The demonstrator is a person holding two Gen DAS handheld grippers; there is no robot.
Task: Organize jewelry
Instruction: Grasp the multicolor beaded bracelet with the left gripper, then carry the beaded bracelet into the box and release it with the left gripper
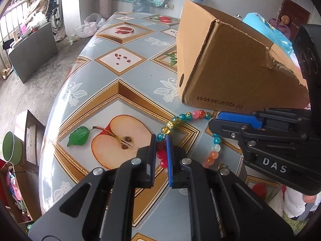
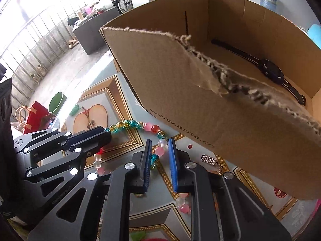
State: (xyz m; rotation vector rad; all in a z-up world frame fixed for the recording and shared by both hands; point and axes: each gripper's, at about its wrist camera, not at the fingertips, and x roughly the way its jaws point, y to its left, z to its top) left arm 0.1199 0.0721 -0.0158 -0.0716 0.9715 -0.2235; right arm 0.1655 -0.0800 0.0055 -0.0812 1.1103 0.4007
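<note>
A colourful bead necklace [image 1: 187, 116] lies on the fruit-patterned table [image 1: 124, 80] in front of a cardboard box [image 1: 230, 64]. My left gripper [image 1: 161, 140] is closed on red beads of the necklace's left side. My right gripper [image 2: 159, 146] straddles the pink and white beads [image 2: 160, 150] with a gap left between the jaws; in the left wrist view it [image 1: 230, 120] lies low over the necklace's right side. A small silver earring [image 2: 209, 159] lies beside the right finger. A black watch [image 2: 270, 70] lies inside the box [image 2: 180, 80].
The table edge drops to the floor at left, where a green bowl [image 1: 12, 148] and a red bag [image 2: 38, 116] sit. A dark cabinet [image 1: 34, 50] stands further off. A person [image 1: 282, 23] lies at the far right.
</note>
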